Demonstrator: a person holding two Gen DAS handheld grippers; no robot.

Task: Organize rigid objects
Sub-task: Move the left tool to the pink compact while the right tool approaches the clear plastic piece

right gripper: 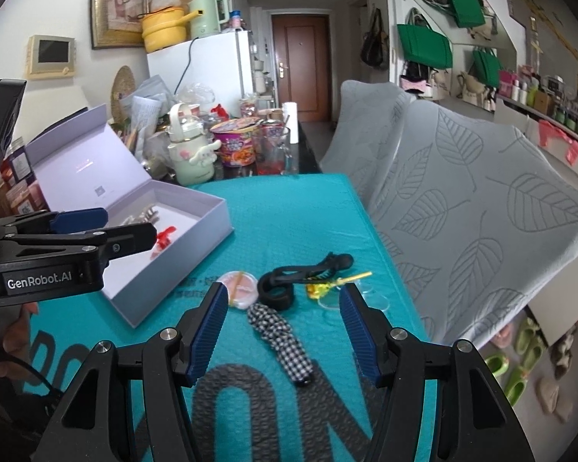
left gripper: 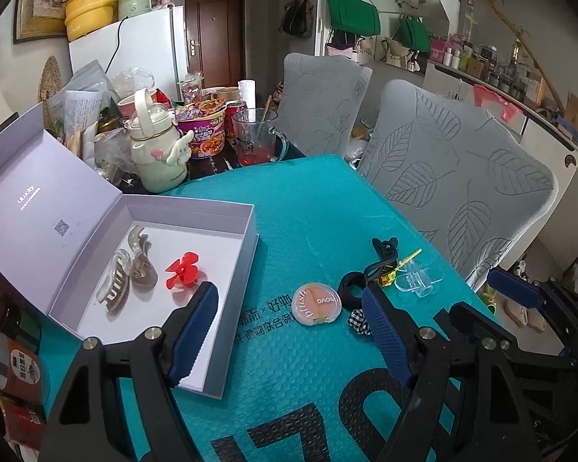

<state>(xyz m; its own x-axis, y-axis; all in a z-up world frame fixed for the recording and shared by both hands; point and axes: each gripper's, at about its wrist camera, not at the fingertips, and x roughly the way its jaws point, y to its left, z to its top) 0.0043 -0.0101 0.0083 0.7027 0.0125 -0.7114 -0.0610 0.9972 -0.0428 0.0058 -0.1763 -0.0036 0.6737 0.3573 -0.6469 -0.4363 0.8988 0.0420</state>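
- Just ahead of the left tool [left gripper: 289, 304], to its near-left, the open box [left gripper: 246, 231] already holds two hair claws [left gripper: 129, 277] and a red clip [left gripper: 184, 270] — that part looks done.
- The left tool's fingers are spread wide, gripping nothing, hovering over the box edge and the teal surface [left gripper: 308, 208].
- Between the right tool's [right gripper: 285, 308] parted, empty fingers lies a checked scrunchie [right gripper: 281, 340].
- Just beyond its tips wait the blush compact [right gripper: 239, 288], a black clip [right gripper: 300, 273], a gold piece [right gripper: 317, 289] and clear clips [right gripper: 366, 300].
- By my read, roughly half remains; the rigid pieces outside still need boxing.
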